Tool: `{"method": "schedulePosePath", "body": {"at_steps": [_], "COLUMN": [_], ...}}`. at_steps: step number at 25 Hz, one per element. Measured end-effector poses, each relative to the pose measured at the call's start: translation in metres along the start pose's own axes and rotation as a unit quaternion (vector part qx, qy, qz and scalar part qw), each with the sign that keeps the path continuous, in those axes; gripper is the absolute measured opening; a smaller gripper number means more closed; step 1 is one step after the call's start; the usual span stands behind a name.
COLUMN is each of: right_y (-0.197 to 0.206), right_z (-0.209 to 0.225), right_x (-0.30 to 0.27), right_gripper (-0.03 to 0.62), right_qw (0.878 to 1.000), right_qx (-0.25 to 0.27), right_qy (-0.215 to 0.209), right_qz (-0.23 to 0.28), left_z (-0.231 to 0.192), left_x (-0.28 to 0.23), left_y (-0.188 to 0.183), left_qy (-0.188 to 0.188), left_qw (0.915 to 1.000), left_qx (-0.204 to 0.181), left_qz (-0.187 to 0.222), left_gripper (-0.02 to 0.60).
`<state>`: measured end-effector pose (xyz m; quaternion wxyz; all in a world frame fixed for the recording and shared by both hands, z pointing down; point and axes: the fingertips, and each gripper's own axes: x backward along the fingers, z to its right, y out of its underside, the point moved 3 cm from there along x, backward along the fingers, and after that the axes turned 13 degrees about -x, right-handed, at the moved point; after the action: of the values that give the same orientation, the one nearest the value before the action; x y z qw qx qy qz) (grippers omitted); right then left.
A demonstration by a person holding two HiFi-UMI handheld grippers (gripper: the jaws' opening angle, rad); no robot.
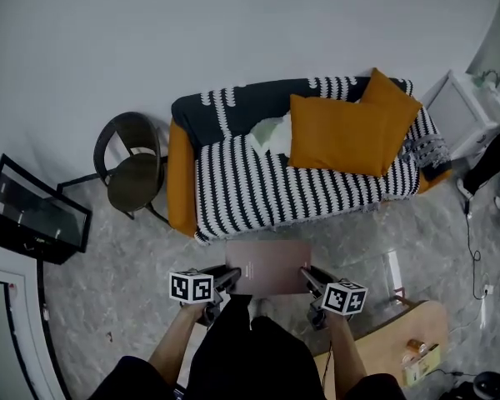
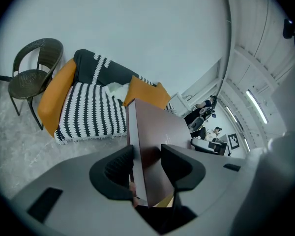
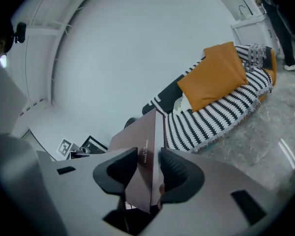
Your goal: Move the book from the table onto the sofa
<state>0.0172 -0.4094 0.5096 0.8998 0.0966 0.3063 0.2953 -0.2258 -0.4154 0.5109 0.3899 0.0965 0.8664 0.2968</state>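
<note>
Left gripper [image 1: 231,277] and right gripper [image 1: 309,277] fingers pinch the flat maroon hardcover book [image 1: 271,265] at its 9 and 3 o'clock ends; the black-and-white striped sofa [image 1: 258,190] lies at 12 o'clock.

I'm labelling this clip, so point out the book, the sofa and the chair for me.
book [image 1: 269,267], head view, middle of its cover.
sofa [image 1: 262,188], head view, on the striped seat.
chair [image 1: 135,182], head view, on its seat.
</note>
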Motion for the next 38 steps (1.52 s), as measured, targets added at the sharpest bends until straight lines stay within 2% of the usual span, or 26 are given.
{"method": "schedulePosePath", "body": {"at_steps": [17, 21, 27, 32, 38], "right_y": [-0.104, -0.128, -0.163, -0.182, -0.213], "right_z": [-0.016, -0.021, -0.034, -0.035, -0.01], "right_x": [-0.133, -0.173, -0.232, -0.271, -0.32], "right_gripper": [0.164, 0.164, 0.164, 0.164, 0.164], "right_qw": [1.0, 0.999, 0.999, 0.999, 0.999], "right_qx": [-0.009, -0.012, -0.013, -0.014, -0.013], "right_qy": [0.025, 0.031, 0.039, 0.044, 0.043], "right_qz": [-0.004, -0.006, -0.013, -0.017, -0.031], "left_z": [-0.119, -0.155, -0.208, -0.244, -0.281], "left_x": [-0.053, -0.062, -0.074, -0.086, -0.122], "left_y": [-0.11, -0.143, -0.18, -0.201, -0.216], "left_qy": [0.025, 0.024, 0.035, 0.039, 0.035], "left_qw": [0.9993, 0.9993, 0.9982, 0.9977, 0.9969], "left_qx": [0.028, 0.024, 0.041, 0.049, 0.063], "left_qz": [-0.011, -0.018, -0.026, -0.029, -0.03], "left_gripper": [0.186, 0.186, 0.186, 0.186, 0.184]}}
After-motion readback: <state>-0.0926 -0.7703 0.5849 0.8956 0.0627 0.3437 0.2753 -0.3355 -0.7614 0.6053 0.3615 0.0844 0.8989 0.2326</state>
